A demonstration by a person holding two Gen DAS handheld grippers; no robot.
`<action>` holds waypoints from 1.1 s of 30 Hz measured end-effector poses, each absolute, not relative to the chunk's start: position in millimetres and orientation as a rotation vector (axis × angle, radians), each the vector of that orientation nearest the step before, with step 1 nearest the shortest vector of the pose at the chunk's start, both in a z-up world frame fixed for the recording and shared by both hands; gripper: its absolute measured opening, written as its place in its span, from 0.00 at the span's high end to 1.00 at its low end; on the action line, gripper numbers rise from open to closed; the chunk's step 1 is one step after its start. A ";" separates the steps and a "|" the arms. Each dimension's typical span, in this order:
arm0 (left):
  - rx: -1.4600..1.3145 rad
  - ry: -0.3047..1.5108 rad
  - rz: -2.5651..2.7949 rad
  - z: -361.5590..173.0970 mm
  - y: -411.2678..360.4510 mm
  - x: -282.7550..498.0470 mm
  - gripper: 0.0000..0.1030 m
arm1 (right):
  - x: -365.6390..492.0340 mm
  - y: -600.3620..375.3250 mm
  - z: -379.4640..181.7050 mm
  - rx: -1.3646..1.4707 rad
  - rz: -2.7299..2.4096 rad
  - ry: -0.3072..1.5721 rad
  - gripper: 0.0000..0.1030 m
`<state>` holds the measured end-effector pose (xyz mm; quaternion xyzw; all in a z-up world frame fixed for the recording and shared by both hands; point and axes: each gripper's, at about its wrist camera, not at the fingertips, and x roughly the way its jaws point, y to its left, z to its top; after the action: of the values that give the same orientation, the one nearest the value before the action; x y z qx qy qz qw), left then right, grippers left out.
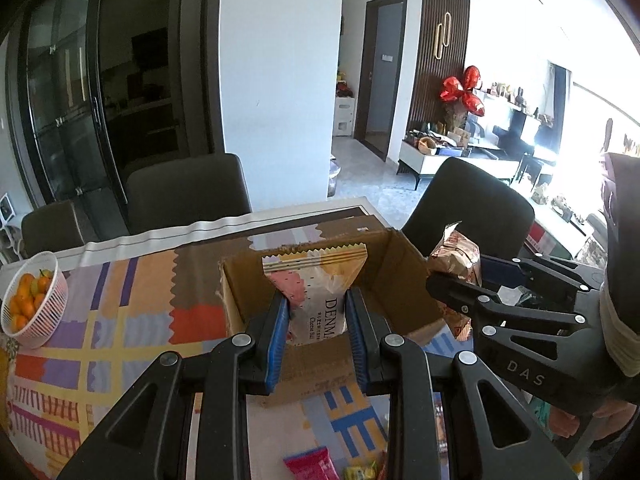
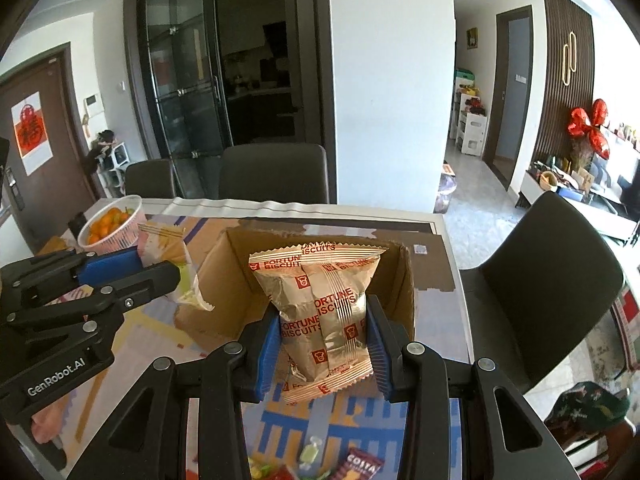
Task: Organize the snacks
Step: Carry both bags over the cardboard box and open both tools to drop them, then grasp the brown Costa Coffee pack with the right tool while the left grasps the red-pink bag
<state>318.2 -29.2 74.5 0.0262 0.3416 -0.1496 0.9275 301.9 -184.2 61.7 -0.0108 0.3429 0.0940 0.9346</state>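
We carry two snacks toward the empty cardboard box at twelve o'clock: left gripper clamps a cheese bar, right gripper clamps a biscuit packet; loose sweets wait at six o'clock.

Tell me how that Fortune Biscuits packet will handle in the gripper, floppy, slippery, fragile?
The biscuit packet stands puffed and upright between the right gripper pads, so probably light and air-cushioned. Its glossy foil may slip. The contents are likely brittle, so a harder squeeze could crush them or pop the packet.
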 end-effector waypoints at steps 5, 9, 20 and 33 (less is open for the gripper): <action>0.037 0.741 -0.304 66.3 -32.7 345.2 0.72 | 328.5 -189.8 58.1 -0.003 0.186 0.731 0.61; 0.039 0.767 -0.276 57.2 -35.0 357.4 0.57 | 344.8 -190.5 50.0 -0.005 0.176 0.746 0.60; 0.076 0.773 -0.196 53.7 -26.3 317.9 0.42 | 324.9 -199.1 42.1 0.003 0.093 0.760 0.39; 0.078 0.790 -0.148 48.1 -13.5 262.1 0.34 | 269.0 -197.5 35.5 0.019 0.068 0.810 0.39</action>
<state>262.1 -13.5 48.1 0.0380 0.3843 -0.0722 0.9196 269.0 -197.5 35.5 0.0094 0.3938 0.0329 0.9186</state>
